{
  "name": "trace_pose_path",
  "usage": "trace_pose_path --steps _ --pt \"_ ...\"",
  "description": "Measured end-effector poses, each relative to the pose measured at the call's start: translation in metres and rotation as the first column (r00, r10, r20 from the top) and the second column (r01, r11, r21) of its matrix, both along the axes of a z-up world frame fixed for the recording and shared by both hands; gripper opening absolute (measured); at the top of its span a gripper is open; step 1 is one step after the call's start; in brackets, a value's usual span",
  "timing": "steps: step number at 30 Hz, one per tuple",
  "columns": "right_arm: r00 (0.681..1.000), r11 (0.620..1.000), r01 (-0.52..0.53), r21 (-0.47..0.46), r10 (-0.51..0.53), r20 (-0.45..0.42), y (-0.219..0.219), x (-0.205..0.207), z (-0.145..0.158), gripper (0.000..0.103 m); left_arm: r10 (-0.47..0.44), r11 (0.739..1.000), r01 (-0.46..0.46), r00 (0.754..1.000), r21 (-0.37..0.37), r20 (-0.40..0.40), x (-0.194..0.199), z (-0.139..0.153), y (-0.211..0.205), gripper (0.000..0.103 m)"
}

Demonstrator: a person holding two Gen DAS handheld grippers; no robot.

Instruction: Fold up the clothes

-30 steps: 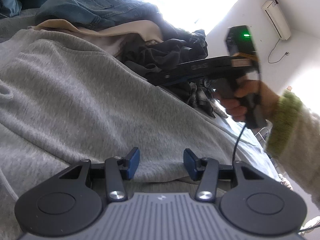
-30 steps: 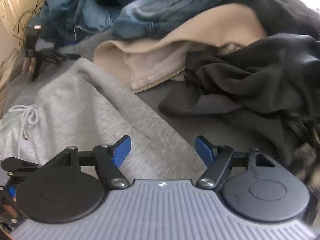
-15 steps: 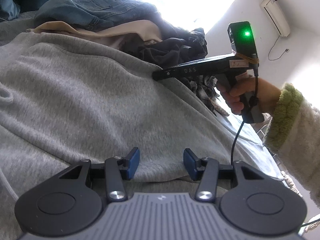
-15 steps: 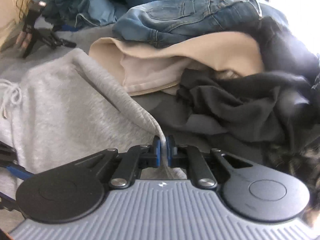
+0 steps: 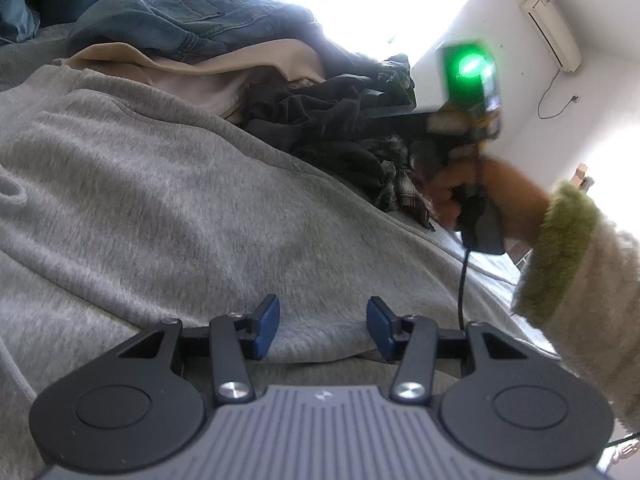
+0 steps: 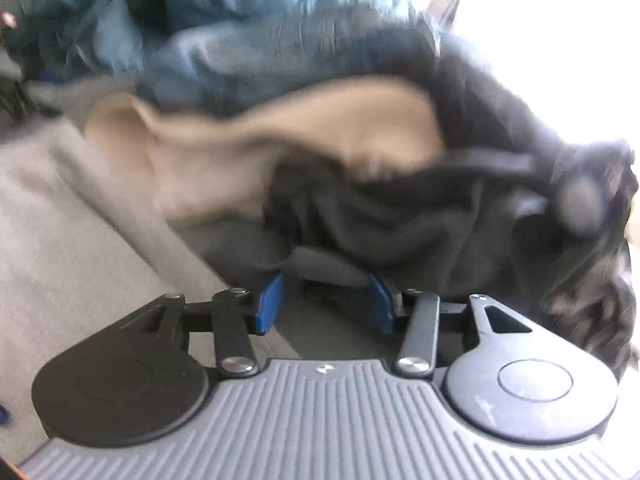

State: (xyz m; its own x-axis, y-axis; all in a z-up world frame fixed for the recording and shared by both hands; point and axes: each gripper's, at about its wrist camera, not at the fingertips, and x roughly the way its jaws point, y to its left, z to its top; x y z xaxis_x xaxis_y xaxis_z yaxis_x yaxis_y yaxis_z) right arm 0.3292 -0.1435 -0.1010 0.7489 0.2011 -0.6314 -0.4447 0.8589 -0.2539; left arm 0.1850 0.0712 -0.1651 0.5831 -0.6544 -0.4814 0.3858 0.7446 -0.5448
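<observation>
Here the grey sweatshirt [image 5: 168, 200] is lying spread across the bed, and the left gripper [image 5: 323, 326] is hovering at its near hem with its blue pads [image 5: 267, 325] parted, the cloth's edge between them but not pinched. The right gripper [image 6: 325, 305] is opening, nothing between its jaws, beside the sweatshirt's edge [image 6: 60, 216]. Behind are sitting a beige garment [image 6: 280, 128], jeans [image 5: 172, 24] and black clothes [image 6: 400, 216]. A hand [image 5: 496, 200] in a fuzzy sleeve [image 5: 576, 272] is gripping the right tool's handle.
</observation>
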Motion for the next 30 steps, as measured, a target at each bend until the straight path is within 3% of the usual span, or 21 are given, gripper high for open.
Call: trace_pose_path --steps 2,4,7,9,12,16,23,27,30 --pt "0.994 0.991 -0.107 0.081 0.109 -0.031 0.015 -0.006 0.011 0.046 0.001 1.000 -0.001 1.000 -0.003 -0.002 0.000 0.000 0.000 0.050" --pt "0.968 0.964 -0.222 0.147 0.236 -0.089 0.038 -0.006 0.013 0.045 0.001 1.000 -0.001 1.000 -0.006 -0.004 -0.001 0.000 0.001 0.050" --pt "0.916 0.933 -0.334 0.136 0.355 -0.185 0.079 0.010 -0.009 0.041 0.001 1.000 -0.001 1.000 -0.007 -0.004 -0.001 0.000 0.001 0.050" --pt "0.930 0.955 -0.288 0.075 0.297 -0.214 0.099 0.031 -0.031 0.039 0.000 1.000 0.000 1.000 -0.007 -0.002 -0.001 -0.001 0.001 0.050" --pt "0.954 0.969 -0.164 0.185 0.203 -0.219 0.092 0.064 -0.030 0.040 -0.002 1.000 0.002 1.000 -0.011 -0.003 -0.002 -0.001 0.002 0.050" --pt "0.987 0.980 -0.009 0.199 0.040 -0.152 0.046 0.066 0.009 0.040 -0.004 1.000 0.004 1.000 -0.012 -0.004 -0.003 0.000 0.002 0.050" --pt "0.984 0.978 0.137 0.155 -0.117 -0.131 -0.107 -0.015 0.082 0.044 0.004 0.999 -0.005 1.000 -0.036 -0.005 -0.003 0.009 0.004 0.053" --pt "0.962 0.968 0.212 0.137 -0.182 -0.203 -0.176 -0.060 0.083 0.050 -0.006 0.999 0.008 0.999 -0.036 0.050 -0.010 0.026 -0.006 0.055" --pt "0.942 0.955 0.257 0.147 -0.214 -0.258 -0.211 -0.069 0.058 0.052 -0.064 0.998 0.066 0.995 -0.023 0.072 -0.013 0.032 -0.031 0.056"
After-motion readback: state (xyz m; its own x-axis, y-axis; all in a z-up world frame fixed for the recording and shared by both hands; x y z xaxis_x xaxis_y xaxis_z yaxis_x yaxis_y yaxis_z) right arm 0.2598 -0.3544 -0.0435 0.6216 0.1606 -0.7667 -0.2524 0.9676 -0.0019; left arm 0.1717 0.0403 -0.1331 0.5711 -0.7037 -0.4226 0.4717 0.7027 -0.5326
